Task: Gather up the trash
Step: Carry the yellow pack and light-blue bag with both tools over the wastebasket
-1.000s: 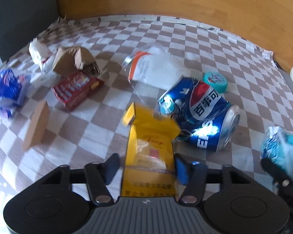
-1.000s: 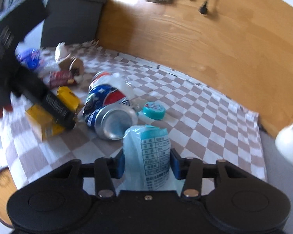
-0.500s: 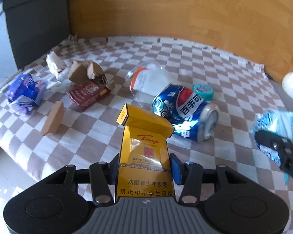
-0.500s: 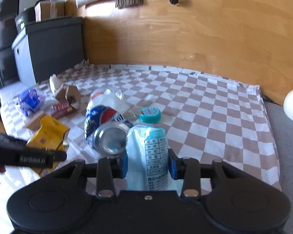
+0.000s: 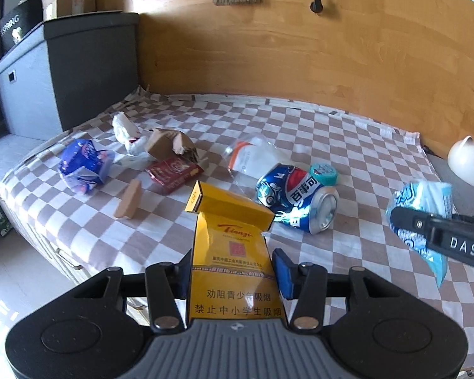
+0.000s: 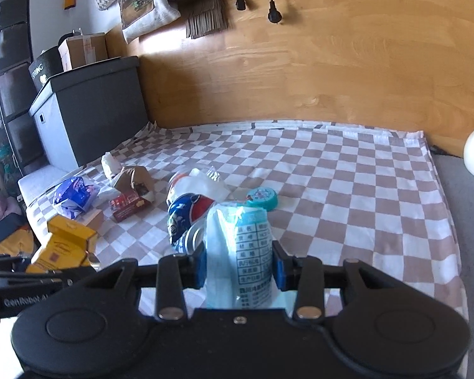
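My left gripper (image 5: 233, 271) is shut on a yellow cigarette pack (image 5: 233, 246) with its lid flipped open, held above the near edge of the checkered cloth (image 5: 347, 145). My right gripper (image 6: 238, 267) is shut on a light blue and white wrapper (image 6: 246, 246), also lifted off the cloth. The same wrapper (image 5: 423, 208) shows at the right of the left wrist view, the yellow pack (image 6: 63, 246) at the left of the right wrist view. A crushed blue cola can (image 5: 297, 200) lies on the cloth between both grippers.
On the cloth lie a teal lid (image 5: 324, 173), a clear plastic bag (image 5: 252, 158), a red packet (image 5: 172, 173), torn cardboard (image 5: 170, 143), crumpled white paper (image 5: 124, 129), a blue wrapper (image 5: 82, 164) and a tan block (image 5: 129, 199). A grey cabinet (image 5: 72, 72) stands left, a wooden panel (image 5: 331, 47) behind.
Both grippers rose and drew back from the cloth with their loads. The yellow pack came up off the cloth, and more of the wooden panel and cabinet came into view.
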The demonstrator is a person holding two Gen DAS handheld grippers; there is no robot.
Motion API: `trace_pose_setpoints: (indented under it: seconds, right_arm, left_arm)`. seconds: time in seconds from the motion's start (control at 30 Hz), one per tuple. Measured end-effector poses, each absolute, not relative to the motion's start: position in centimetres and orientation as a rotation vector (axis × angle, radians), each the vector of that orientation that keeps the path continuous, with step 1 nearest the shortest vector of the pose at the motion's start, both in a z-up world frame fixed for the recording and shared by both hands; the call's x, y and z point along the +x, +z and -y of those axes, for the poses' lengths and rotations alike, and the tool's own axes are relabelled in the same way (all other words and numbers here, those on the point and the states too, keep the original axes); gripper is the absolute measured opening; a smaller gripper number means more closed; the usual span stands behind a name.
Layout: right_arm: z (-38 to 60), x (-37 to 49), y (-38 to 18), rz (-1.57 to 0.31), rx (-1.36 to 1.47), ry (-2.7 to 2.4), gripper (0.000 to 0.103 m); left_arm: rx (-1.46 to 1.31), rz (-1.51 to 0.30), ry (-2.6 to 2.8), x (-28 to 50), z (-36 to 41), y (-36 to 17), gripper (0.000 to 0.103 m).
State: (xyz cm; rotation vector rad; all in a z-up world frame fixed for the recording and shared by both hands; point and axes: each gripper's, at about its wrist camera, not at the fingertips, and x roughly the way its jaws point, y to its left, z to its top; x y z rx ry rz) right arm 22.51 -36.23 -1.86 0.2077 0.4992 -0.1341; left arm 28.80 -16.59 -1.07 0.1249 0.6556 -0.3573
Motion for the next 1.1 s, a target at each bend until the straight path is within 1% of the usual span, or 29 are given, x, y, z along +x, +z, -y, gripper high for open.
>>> trace_pose_setpoints:
  seconds: [0.3, 0.67, 0.9, 1.1]
  right_arm:
    - [33.8, 21.7, -1.0, -0.482, 0.179, -0.086, 0.040]
    - [28.4, 23.3, -1.2, -0.513, 0.143, 0.016, 0.040]
    - [23.0, 24.9, -1.9, -0.543, 0.095, 0.115, 0.040]
    - [18.1, 26.1, -3.5, -0.591, 0.049, 0.207, 0.040]
  left_arm:
    - [0.100, -0.617, -0.317, 27.2, 14.1, 0.1, 0.050]
    - [0.040, -0.612, -0.230, 27.1, 8.1, 0.1, 0.050]
    - [0.007, -0.632, -0.156, 27.1, 3.1, -0.9, 0.050]
    - [-0.024, -0.674, -0.083, 27.2, -1.4, -2.8, 0.050]
